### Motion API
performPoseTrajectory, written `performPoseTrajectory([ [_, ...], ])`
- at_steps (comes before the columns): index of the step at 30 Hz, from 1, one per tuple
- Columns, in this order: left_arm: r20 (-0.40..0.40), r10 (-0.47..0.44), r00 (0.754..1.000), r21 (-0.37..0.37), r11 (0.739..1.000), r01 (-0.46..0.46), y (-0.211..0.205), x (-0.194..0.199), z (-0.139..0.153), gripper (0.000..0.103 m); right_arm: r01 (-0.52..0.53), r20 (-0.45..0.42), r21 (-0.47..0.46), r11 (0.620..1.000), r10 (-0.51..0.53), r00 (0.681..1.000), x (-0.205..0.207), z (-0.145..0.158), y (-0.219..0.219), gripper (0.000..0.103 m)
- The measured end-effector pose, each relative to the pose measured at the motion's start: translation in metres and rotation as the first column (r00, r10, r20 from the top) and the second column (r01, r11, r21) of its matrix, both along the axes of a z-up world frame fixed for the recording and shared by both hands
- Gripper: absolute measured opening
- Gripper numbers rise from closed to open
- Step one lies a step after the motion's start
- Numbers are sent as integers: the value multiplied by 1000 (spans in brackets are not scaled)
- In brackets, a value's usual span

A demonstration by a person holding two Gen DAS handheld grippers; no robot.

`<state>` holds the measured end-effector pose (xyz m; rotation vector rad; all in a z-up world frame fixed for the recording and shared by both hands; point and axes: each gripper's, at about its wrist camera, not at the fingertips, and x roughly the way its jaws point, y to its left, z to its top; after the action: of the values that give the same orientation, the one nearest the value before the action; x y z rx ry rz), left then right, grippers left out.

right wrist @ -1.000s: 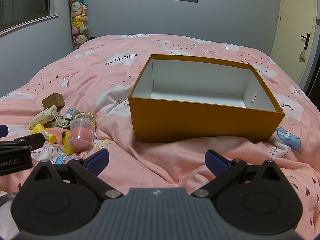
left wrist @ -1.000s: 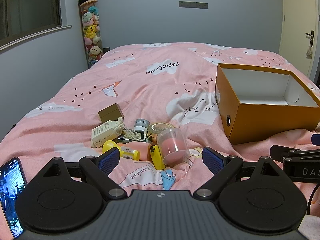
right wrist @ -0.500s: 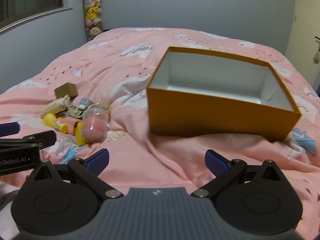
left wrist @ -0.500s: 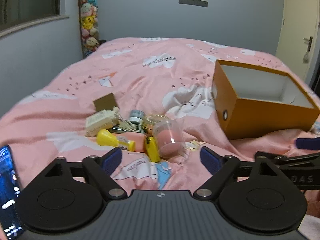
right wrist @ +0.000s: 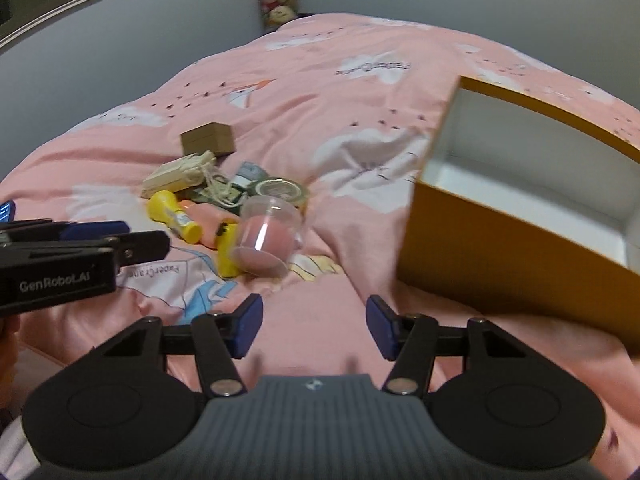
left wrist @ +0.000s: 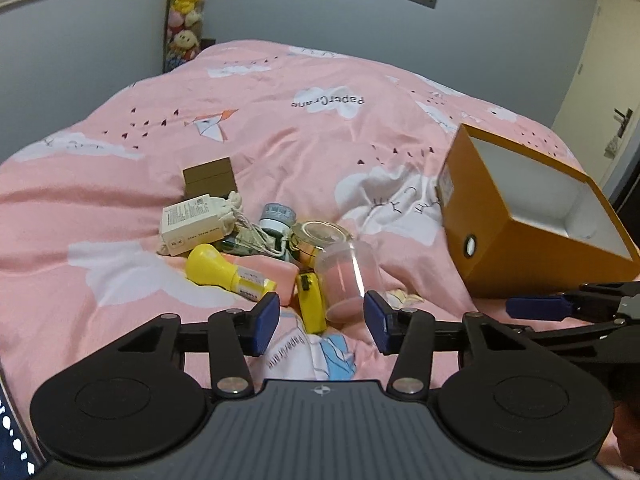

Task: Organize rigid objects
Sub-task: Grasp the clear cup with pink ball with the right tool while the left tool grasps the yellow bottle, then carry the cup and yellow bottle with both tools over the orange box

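In the left wrist view the left hand-held gripper [left wrist: 320, 318] sits nearest, at 6 o'clock, its blue pads [left wrist: 267, 316] part-way apart and its jaws closing, with only the pink bedspread [left wrist: 120, 208] behind the gap and nothing pressed between them. The right hand-held gripper [right wrist: 314, 326] fills 6 o'clock of its own view in the same way: jaws closing, half spread, holding nothing, over bare quilt. Each tool shows in the other's picture, the right one at 3 o'clock of the left view, the left one at 9 o'clock of the right view. Just beyond the left pads, near picture centre, lies the heap of small things: a clear cup [left wrist: 346, 280] on its side with a pink filling, a small yellow item [left wrist: 310, 304] touching its left side, a yellow bottle [left wrist: 218, 274] lying flat at 9 o'clock of the cup, and a pink bar [left wrist: 276, 276] under the bottle's neck. Behind these sit a gold tape roll [left wrist: 320, 236], a small grey-blue jar [left wrist: 276, 216], a white carton [left wrist: 192, 224] with a cord bag [left wrist: 234, 210] against it, and farthest a brown box [left wrist: 209, 176]. The orange box [left wrist: 496, 248] stands open and empty at 3 o'clock, well apart from the heap. At 11 o'clock, against the grey wall, hangs a column of plush toys [left wrist: 184, 8]; a door [left wrist: 612, 80] shows at 2 o'clock.
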<state>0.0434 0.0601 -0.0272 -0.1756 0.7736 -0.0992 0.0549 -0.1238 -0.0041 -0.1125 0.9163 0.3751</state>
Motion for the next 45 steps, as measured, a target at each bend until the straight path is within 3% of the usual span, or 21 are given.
performPoseTrajectory([
  [5,8,61,998,41,997,-62,6,18,-2,52,-68,-22,-2,998,68,997,26,-6,14,56],
  [11,-38,157,987,9,988,-157,22,44,-9,48,-116,-43,-15,993,115,992,56,-20,34,55],
  [20,-118,309,944,-42,948,-316,45,66,-24,48,-88,-97,27,996,90,991,93,-37,57,56],
  [24,-172,333,927,-79,934,-350,53,71,-33,61,-70,-126,48,996,76,989,102,-45,63,56],
  [30,-220,363,906,-118,912,-394,63,78,-43,65,-46,-176,75,996,58,983,113,-59,66,58],
  [38,-257,386,886,-67,907,-415,60,93,-55,78,-27,-235,120,992,55,970,126,-76,63,61],
  [41,-262,392,882,-27,911,-413,58,97,-63,75,-23,-246,141,990,58,968,129,-79,61,62],
  [43,-245,407,880,-9,906,-422,60,99,-66,57,-22,-253,151,988,60,966,131,-81,60,62],
  [45,-235,419,877,0,902,-431,65,100,-71,52,-20,-257,162,987,61,964,131,-82,58,62],
])
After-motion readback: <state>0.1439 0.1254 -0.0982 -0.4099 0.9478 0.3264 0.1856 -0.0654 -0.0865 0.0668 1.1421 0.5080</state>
